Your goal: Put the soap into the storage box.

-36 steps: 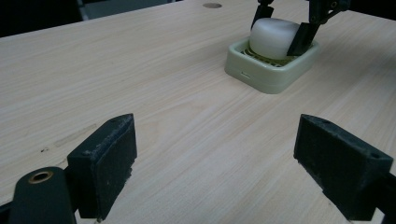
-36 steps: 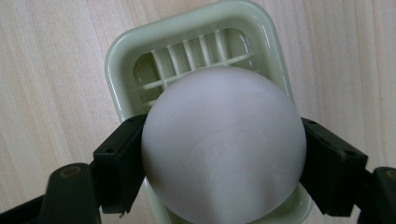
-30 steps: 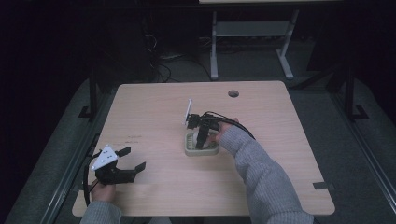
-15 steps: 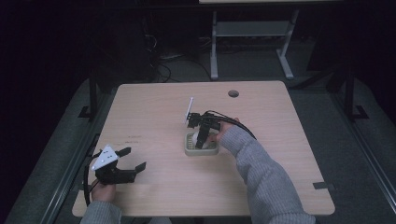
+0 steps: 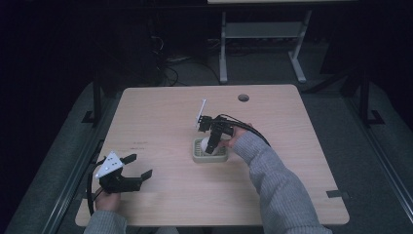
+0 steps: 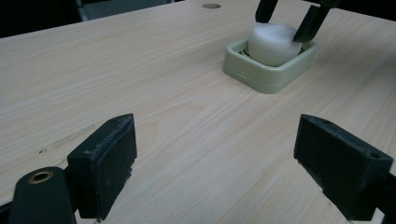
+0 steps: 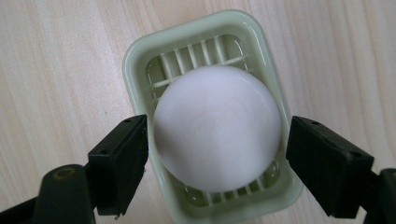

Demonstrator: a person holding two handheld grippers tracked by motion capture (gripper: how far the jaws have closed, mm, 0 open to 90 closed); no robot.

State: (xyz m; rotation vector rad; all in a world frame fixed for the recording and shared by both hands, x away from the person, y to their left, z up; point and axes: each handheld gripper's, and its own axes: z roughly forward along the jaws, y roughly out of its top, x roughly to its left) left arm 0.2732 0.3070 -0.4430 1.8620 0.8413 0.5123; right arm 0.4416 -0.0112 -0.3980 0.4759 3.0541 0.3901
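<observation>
The pale green slotted dish (image 7: 205, 56) is sitting near the middle of the desk (image 5: 160, 122) and serves as the reference point. A white rounded soap bar (image 7: 217, 126) is lying inside the dish, covering most of its ribbed floor.

The right tongs (image 7: 217, 158) are hanging directly over the dish, pointing down at it. Their jaws are standing apart on opposite sides of the soap bar, the left jaw just at its edge and the right jaw with a narrow gap showing; they are not clamping it.

The left tongs (image 5: 136, 168) are resting well apart from the dish, toward the desk's near left corner. Their jaws are spread wide and are gripping nothing.
</observation>
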